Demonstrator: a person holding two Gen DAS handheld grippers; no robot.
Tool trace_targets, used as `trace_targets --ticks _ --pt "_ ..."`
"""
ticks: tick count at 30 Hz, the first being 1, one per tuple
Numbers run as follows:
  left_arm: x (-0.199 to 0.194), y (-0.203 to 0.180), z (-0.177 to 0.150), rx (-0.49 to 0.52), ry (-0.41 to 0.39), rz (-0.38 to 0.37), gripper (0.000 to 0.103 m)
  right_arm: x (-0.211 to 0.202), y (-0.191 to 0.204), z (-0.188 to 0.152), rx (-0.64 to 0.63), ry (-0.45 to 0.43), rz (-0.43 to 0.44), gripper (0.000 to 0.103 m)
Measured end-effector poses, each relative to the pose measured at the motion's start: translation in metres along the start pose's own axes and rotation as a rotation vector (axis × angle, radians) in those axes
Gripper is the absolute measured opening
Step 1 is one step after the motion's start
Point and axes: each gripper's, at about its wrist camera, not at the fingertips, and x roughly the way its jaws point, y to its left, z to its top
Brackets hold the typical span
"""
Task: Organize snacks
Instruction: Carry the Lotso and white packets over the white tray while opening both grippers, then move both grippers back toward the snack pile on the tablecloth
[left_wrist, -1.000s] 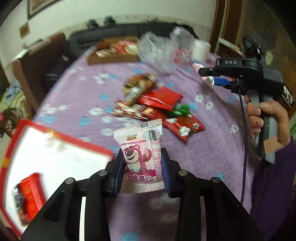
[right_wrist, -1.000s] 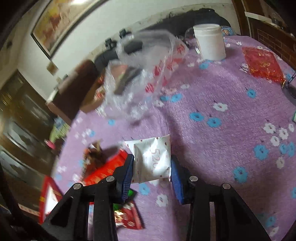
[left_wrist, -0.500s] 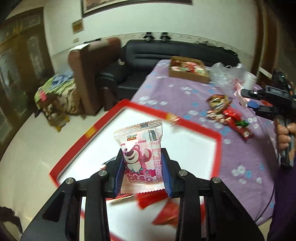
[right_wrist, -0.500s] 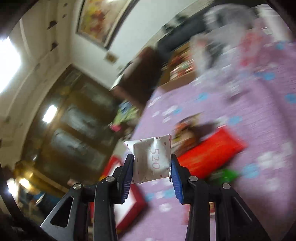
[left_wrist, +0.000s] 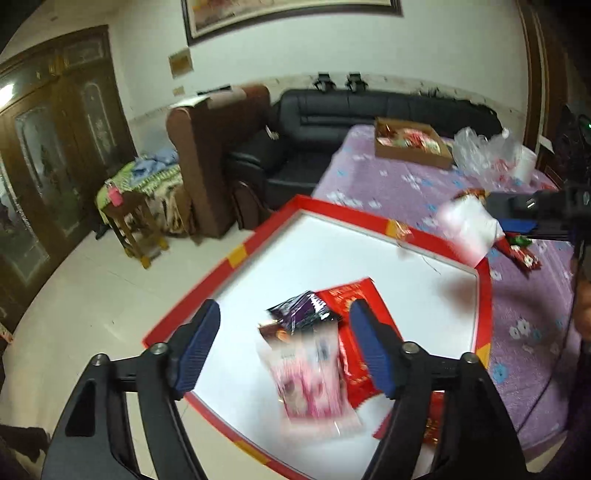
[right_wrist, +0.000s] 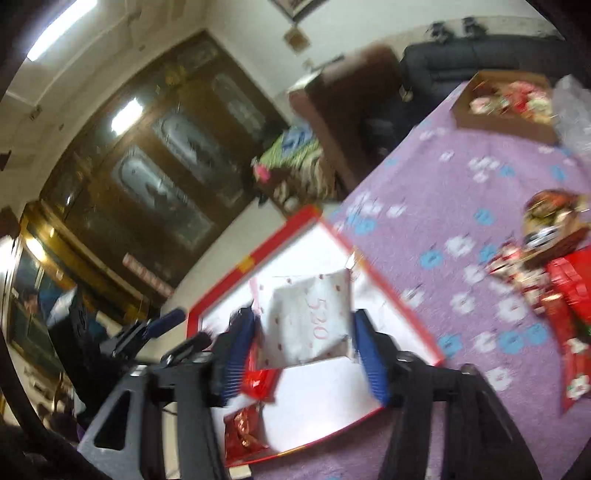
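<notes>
Now both tools angle down over the red tray (left_wrist: 354, 216), jaws opening.

The red-rimmed tray (left_wrist: 384, 222) lies on the near left part of the table (left_wrist: 413, 184), overhanging its edge. Several snack packets (left_wrist: 343, 306) lie in the tray's near half. A cardboard box (left_wrist: 410, 153) of snacks sits at the far end, a plastic bag (left_wrist: 480, 151) to its right. Loose snacks (right_wrist: 554, 280) lie right of the tray. A sofa (left_wrist: 369, 107) stands behind the table.

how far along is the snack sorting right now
Done: red packets and a dark one lie in the red box. In hand: both grippers' jaws opening, pink packet and white packet dropping in. Left: the pile on the purple cloth.
</notes>
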Motion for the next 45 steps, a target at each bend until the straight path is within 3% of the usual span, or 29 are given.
trace_targets --ticks 7,12,18,23,25,27,32,36,45 --pt "-0.008 0.008 -0.030 -0.137 -0.088 -0.071 0.073 -0.011 -0.017 0.001 0.058 -0.006 0.045 0.060" --pt "-0.009 -0.002 -0.047 -0.134 -0.148 -0.028 0.073 -0.022 -0.036 -0.004 0.050 -0.020 -0.035 0.060" --pt "0.002 -0.015 -0.043 -0.156 -0.135 -0.032 0.073 -0.073 -0.077 0.003 0.011 -0.198 -0.202 0.060" --pt "0.015 -0.027 -0.029 -0.135 -0.139 0.000 0.073 -0.115 -0.135 -0.006 0.140 -0.346 -0.252 0.061" --pt "0.021 -0.031 -0.024 -0.132 -0.126 -0.002 0.073 -0.124 -0.150 -0.003 0.196 -0.352 -0.308 0.061" --pt "0.021 -0.034 -0.023 -0.135 -0.120 0.003 0.073 -0.132 -0.157 -0.004 0.225 -0.389 -0.297 0.061" --pt "-0.010 -0.040 -0.027 -0.077 -0.192 0.034 0.073 -0.132 -0.156 -0.001 0.209 -0.392 -0.306 0.061" --pt "-0.035 -0.049 -0.020 -0.042 -0.230 -0.014 0.078 -0.128 -0.150 -0.004 0.197 -0.378 -0.314 0.061" --pt "-0.039 -0.074 -0.005 0.057 -0.166 -0.085 0.079 -0.132 -0.160 -0.011 0.264 -0.319 -0.331 0.065"
